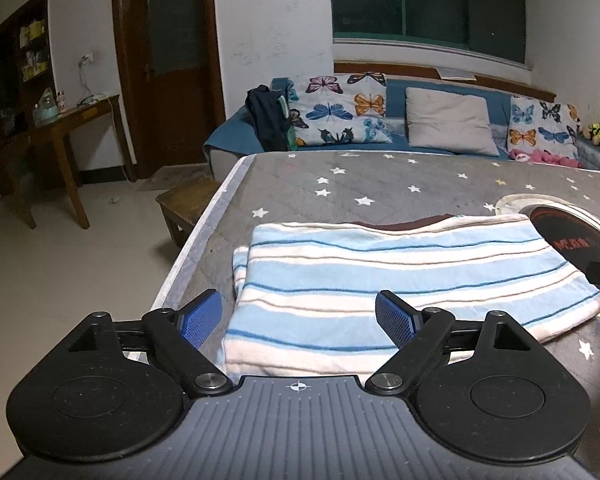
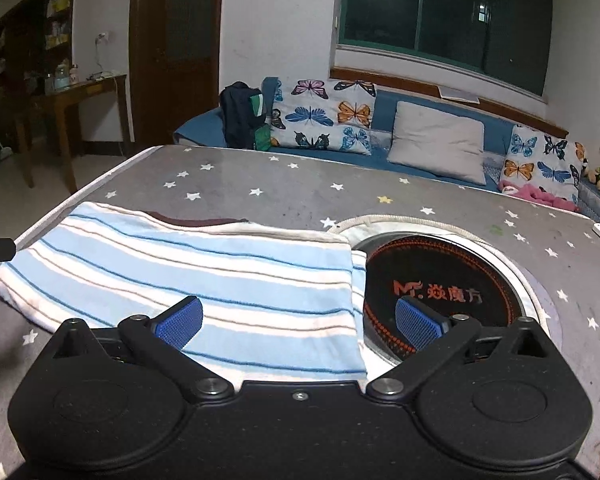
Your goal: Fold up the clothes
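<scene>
Left tongs (image 1: 298,322) are spread wide with nothing in them, blue pads hanging over the near left corner of the folded blue-and-white striped cloth (image 1: 400,276). Right tongs (image 2: 298,322) are just as wide and empty, straddling the cloth's right edge. The cloth lies flat on the grey star-print desk cover (image 2: 284,188), partly over a round black disc (image 2: 452,280) with orange "MF" and Chinese characters. Desk edge is close on the left; beyond the cloth the cover is bare.
</scene>
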Available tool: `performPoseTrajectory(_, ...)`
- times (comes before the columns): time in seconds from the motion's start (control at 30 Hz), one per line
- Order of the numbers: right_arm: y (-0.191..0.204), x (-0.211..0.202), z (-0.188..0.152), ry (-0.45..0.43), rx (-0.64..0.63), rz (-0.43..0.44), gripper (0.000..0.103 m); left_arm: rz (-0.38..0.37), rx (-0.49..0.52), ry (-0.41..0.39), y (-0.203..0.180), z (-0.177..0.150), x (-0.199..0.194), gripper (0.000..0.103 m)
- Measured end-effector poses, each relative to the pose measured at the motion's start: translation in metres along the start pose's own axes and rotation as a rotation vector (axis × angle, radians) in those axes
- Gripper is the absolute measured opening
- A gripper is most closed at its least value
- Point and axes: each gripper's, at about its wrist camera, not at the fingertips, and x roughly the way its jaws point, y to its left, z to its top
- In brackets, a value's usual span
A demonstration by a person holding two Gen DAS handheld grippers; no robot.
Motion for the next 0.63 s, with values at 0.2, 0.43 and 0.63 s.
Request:
performPoseTrajectory(0.2,0.005,-0.005,-0.007,0.005,-0.001,-0.028,0.103,0.002,-0.012,0.002,0.0,-0.004,-0.005,0.085)
performPoseTrajectory(0.43,0.01,-0.01,-0.011,-0.009,-0.029,-0.058,0.103,0.0,-0.01,0.001,-0.002,-0.004,-0.007,0.085)
performPoseTrajectory(0.63,0.009,-0.013,-0.012,-0.016,-0.016,-0.054,0.103,-0.01,-0.027,-0.007,0.0,-0.004,-0.011,0.085)
